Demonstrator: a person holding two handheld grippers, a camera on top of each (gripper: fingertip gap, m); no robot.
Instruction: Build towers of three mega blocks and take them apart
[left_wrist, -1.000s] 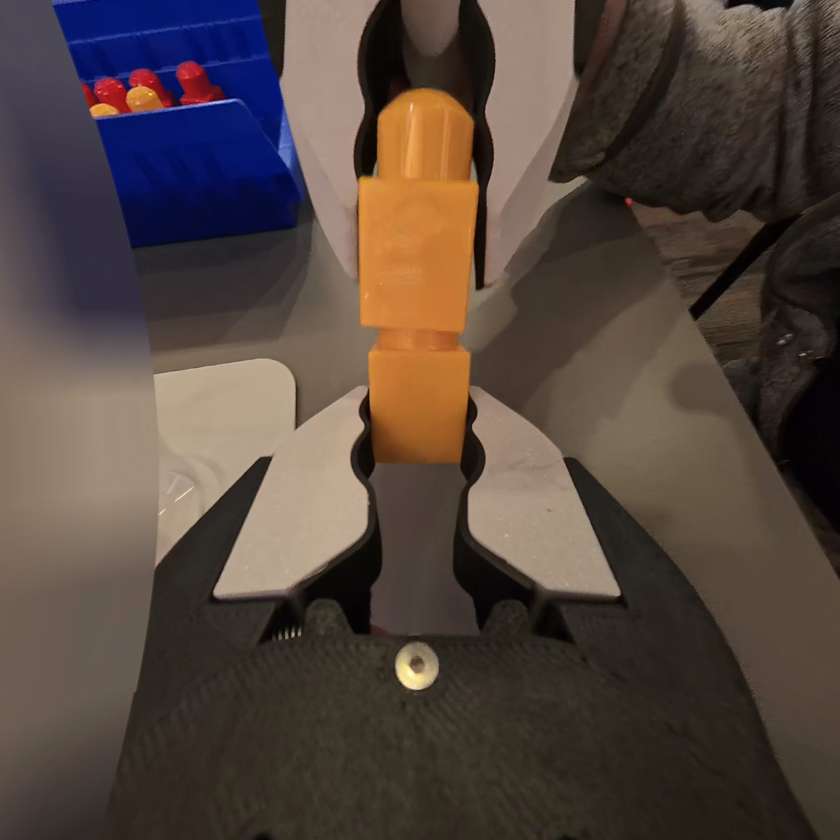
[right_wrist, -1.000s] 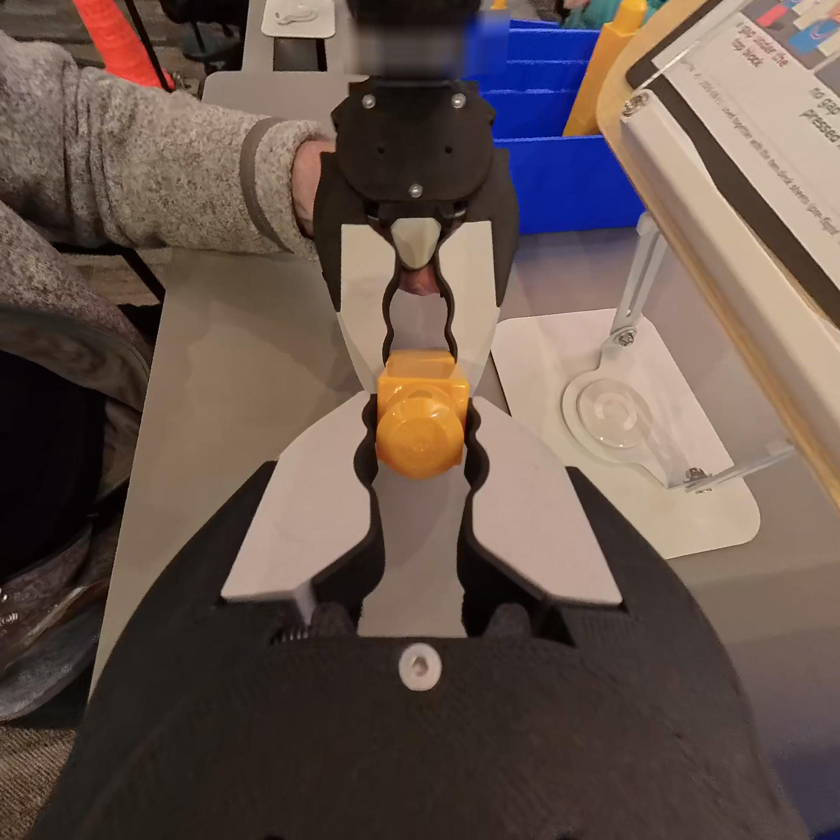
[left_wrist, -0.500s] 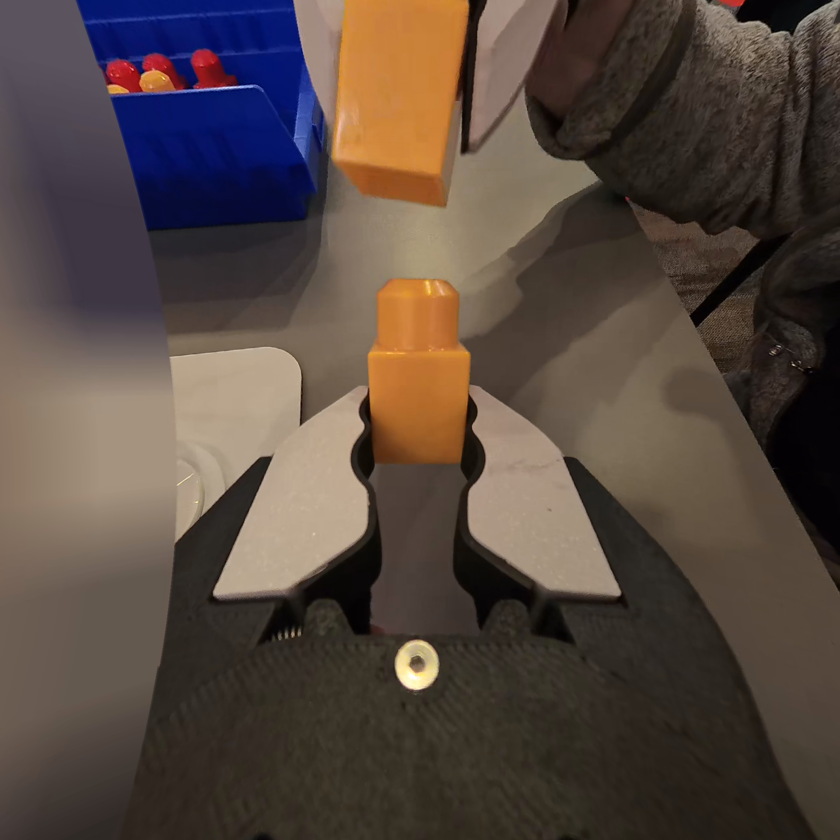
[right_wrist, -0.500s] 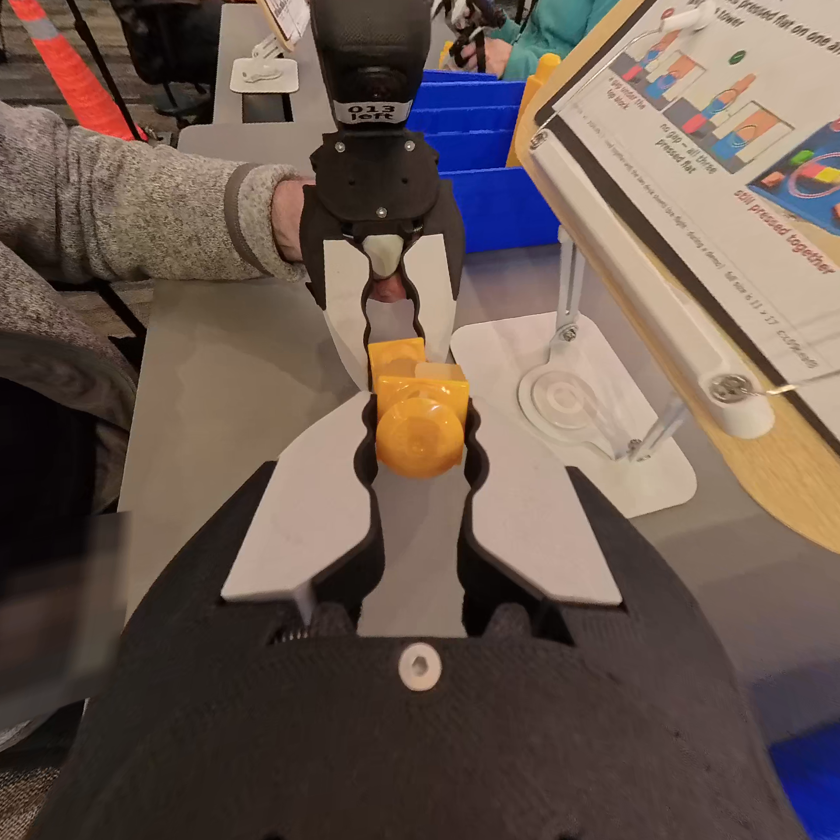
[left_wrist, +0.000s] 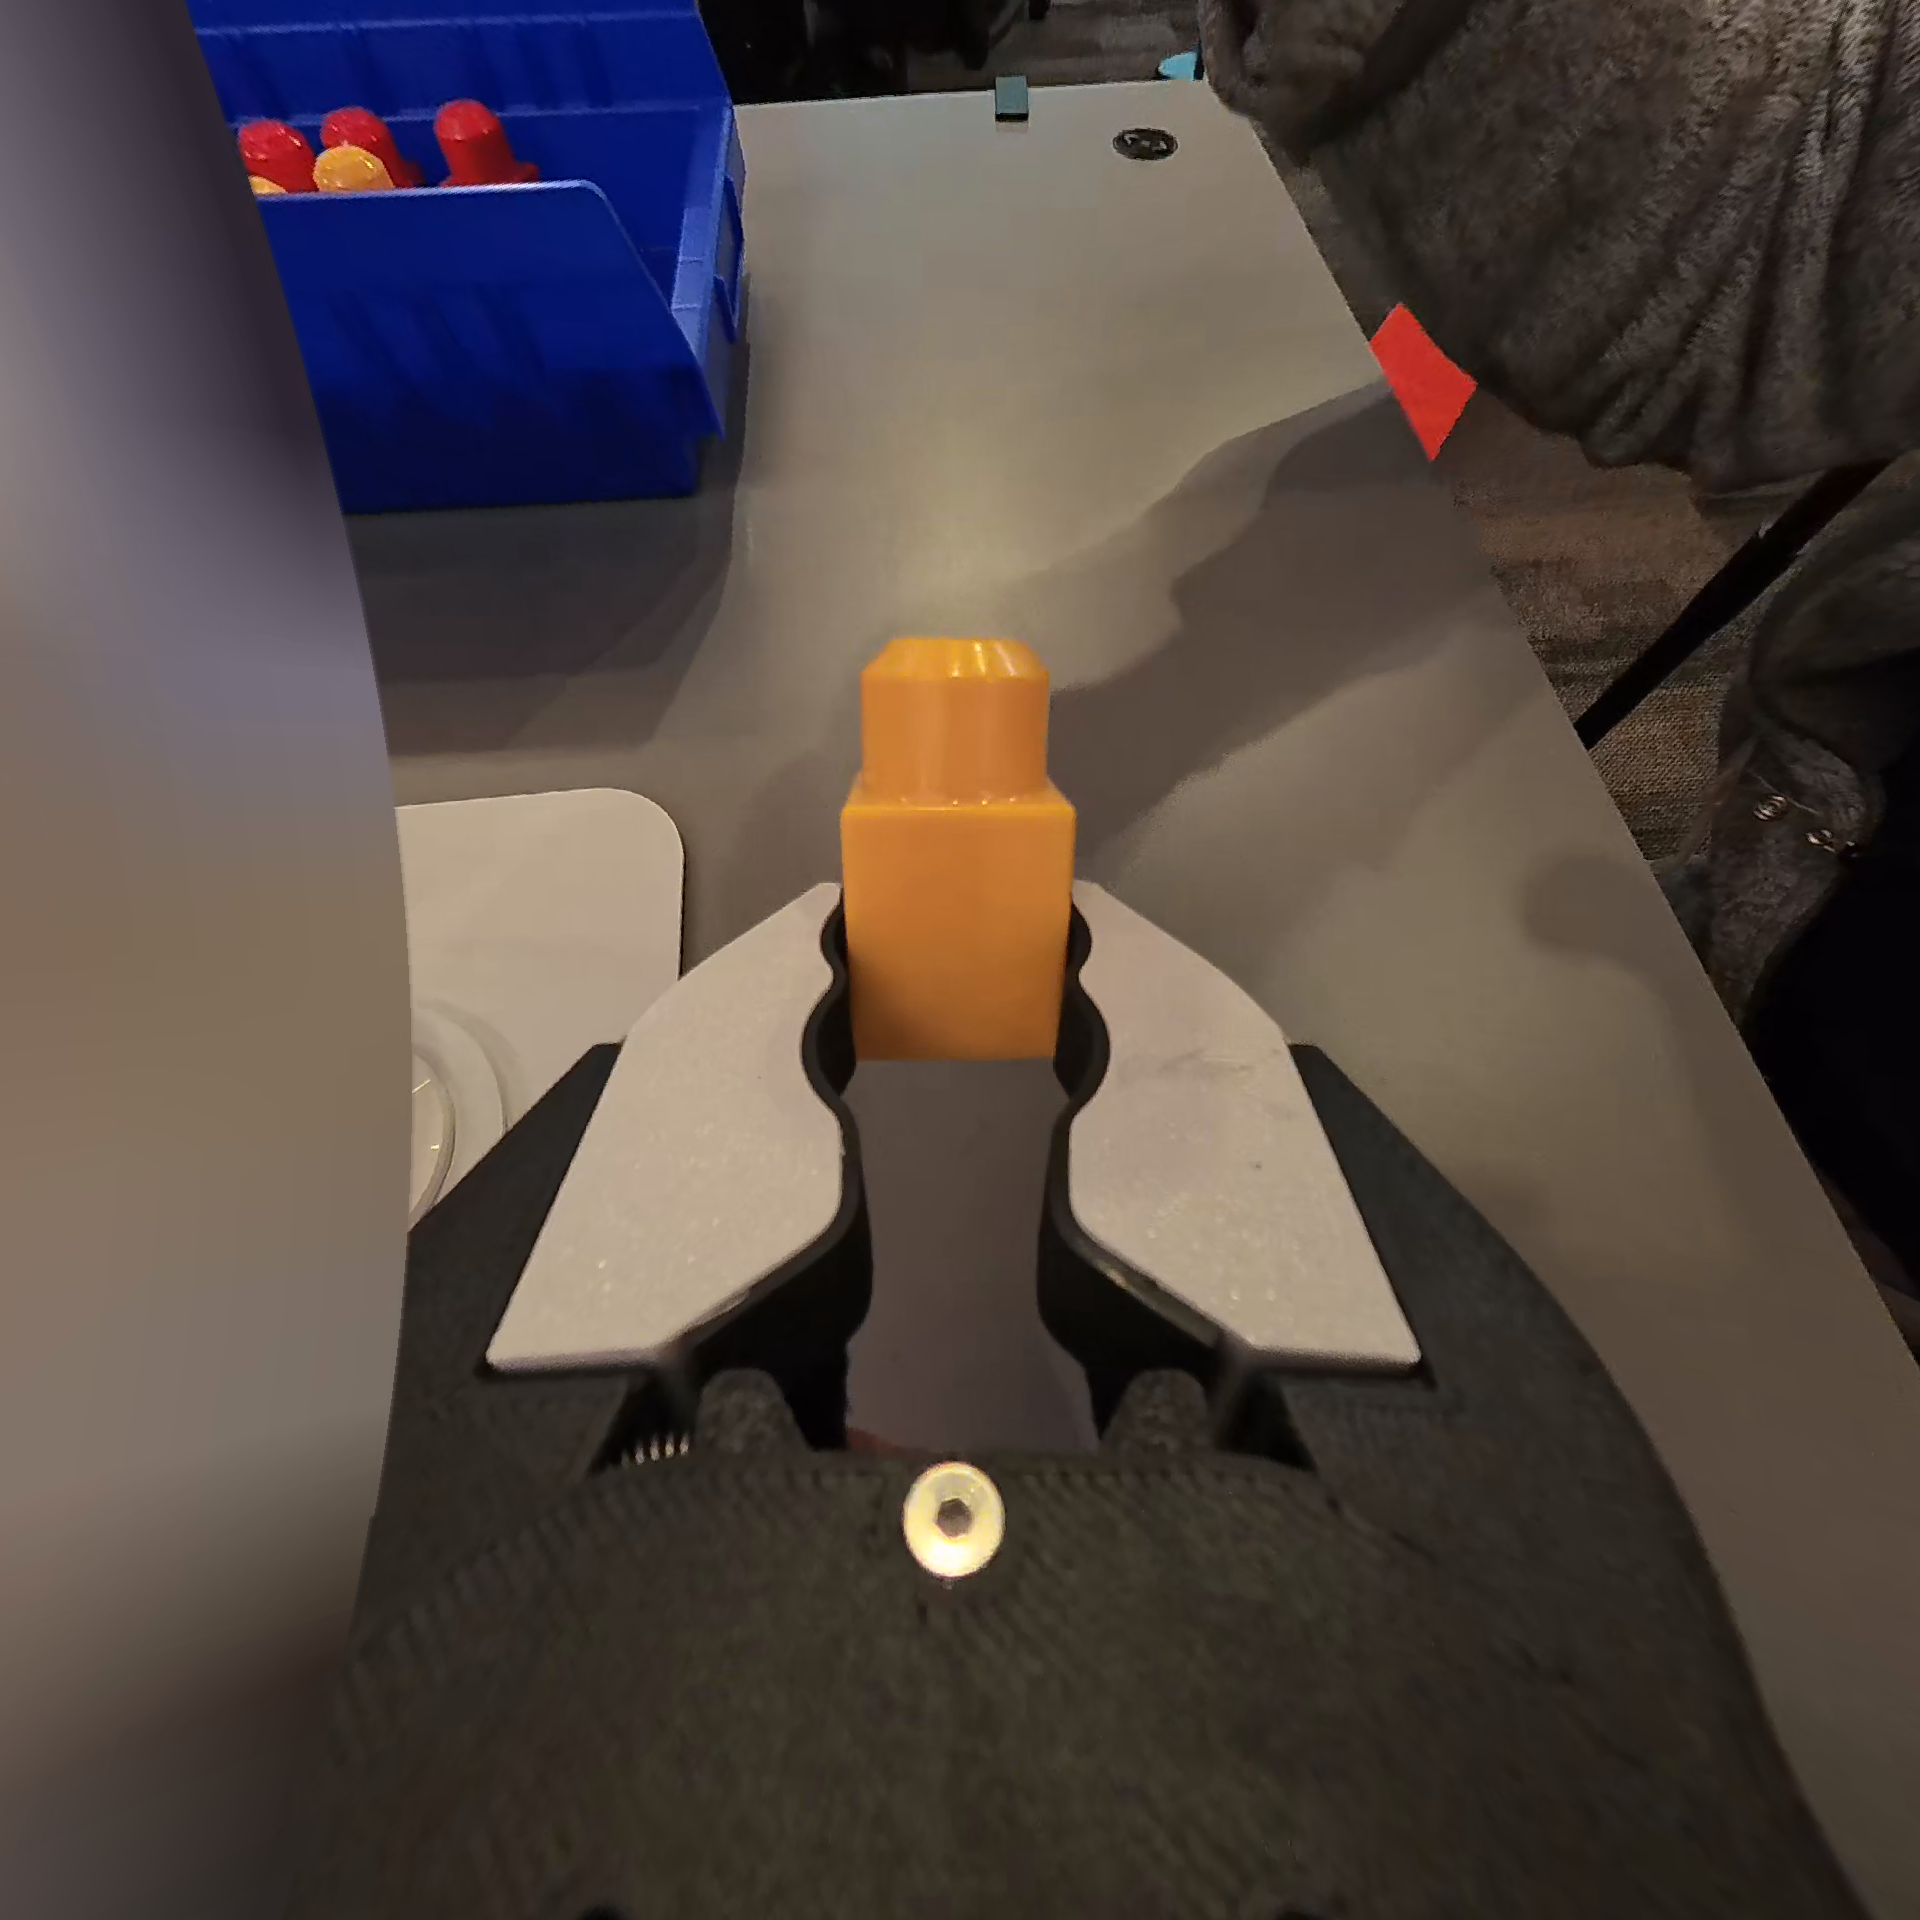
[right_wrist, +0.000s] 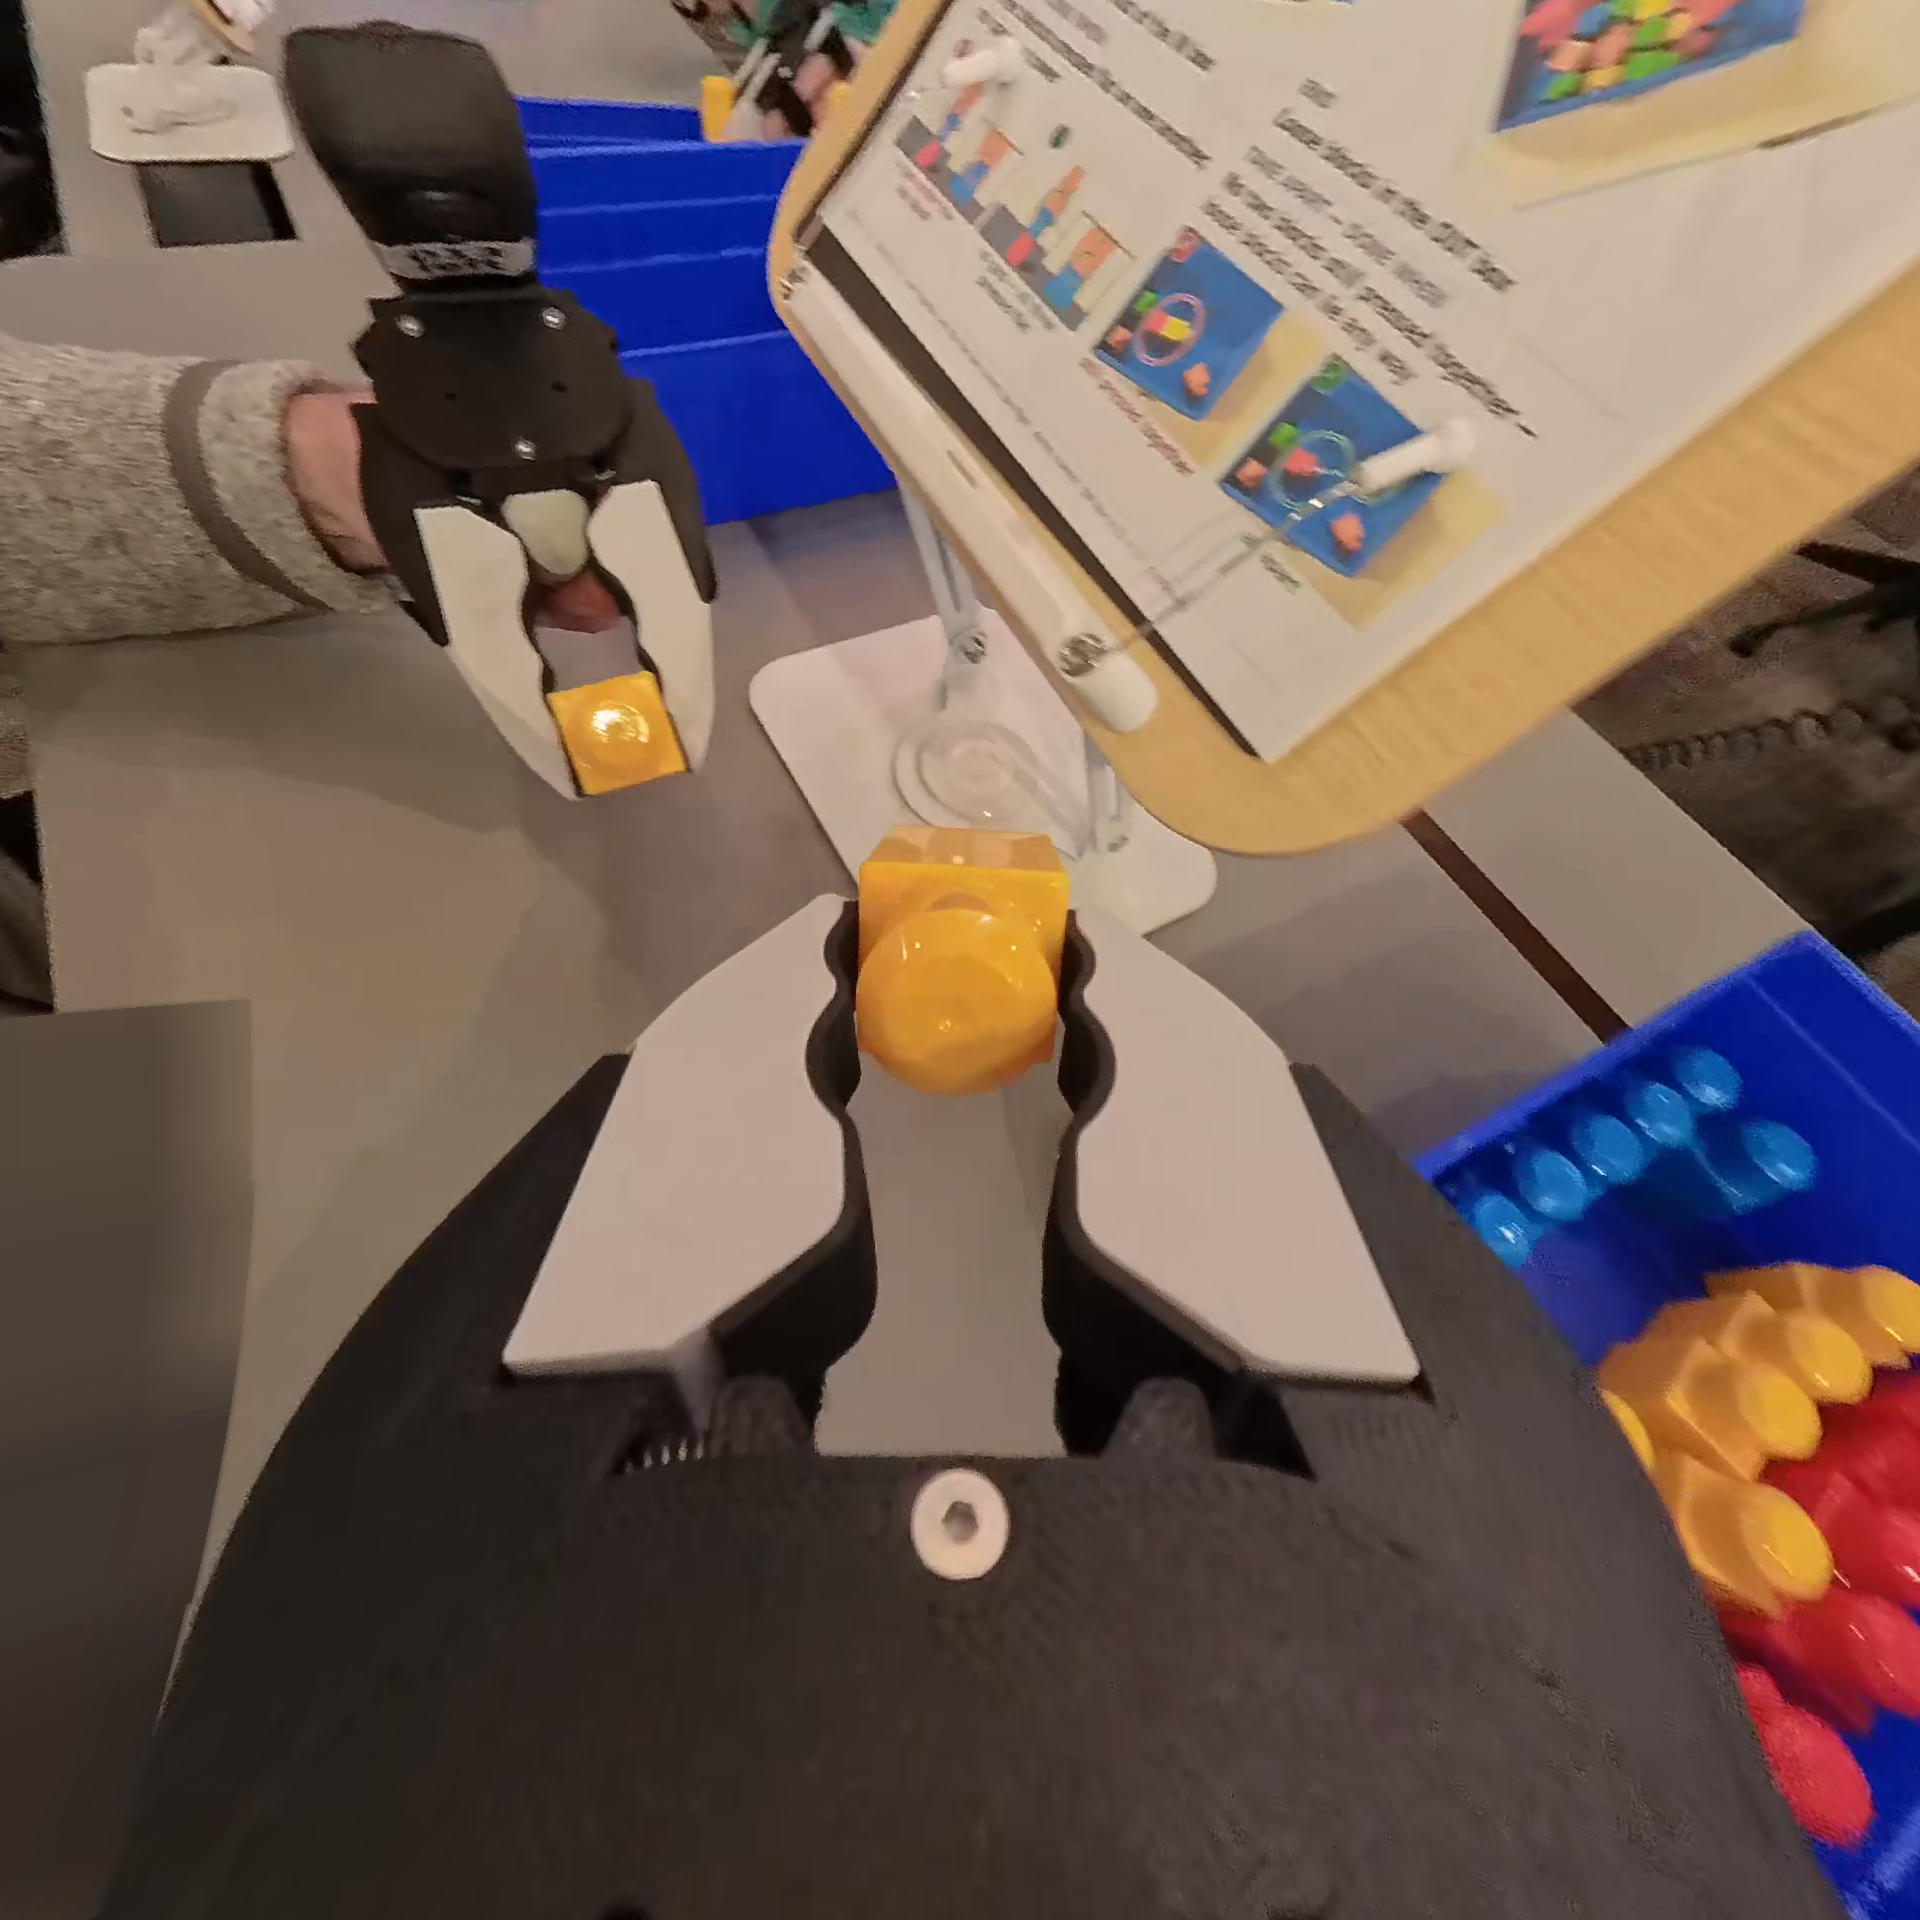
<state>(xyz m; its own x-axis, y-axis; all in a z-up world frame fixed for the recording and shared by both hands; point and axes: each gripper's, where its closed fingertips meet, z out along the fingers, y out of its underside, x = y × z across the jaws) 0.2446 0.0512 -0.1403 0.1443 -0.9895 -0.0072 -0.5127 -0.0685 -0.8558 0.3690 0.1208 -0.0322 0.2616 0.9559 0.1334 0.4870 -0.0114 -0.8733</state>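
Glossy, apparently plastic orange block (left_wrist: 956, 914)

Two grippers appear: the left gripper (right_wrist: 621, 732) and the right gripper (right_wrist: 958, 987), and each is clamped on one orange block, which makes two held orange blocks (left_wrist: 954, 935) (right_wrist: 956, 982). Blue bins number at least three: one at the back of the table (left_wrist: 499, 343), a row behind the stand (right_wrist: 665, 270) whose own count cannot be told, and one at the right edge (right_wrist: 1766, 1039). The back bin (left_wrist: 499, 343) shows three red block tops (left_wrist: 358, 135) and one orange top (left_wrist: 348, 166) clearly. The right-edge bin (right_wrist: 1766, 1039) holds blue, orange and red blocks, too blurred to count. One instruction board (right_wrist: 1351, 312) stands on one white stand base (right_wrist: 831, 717). One grey table (left_wrist: 1039, 312) carries it all.
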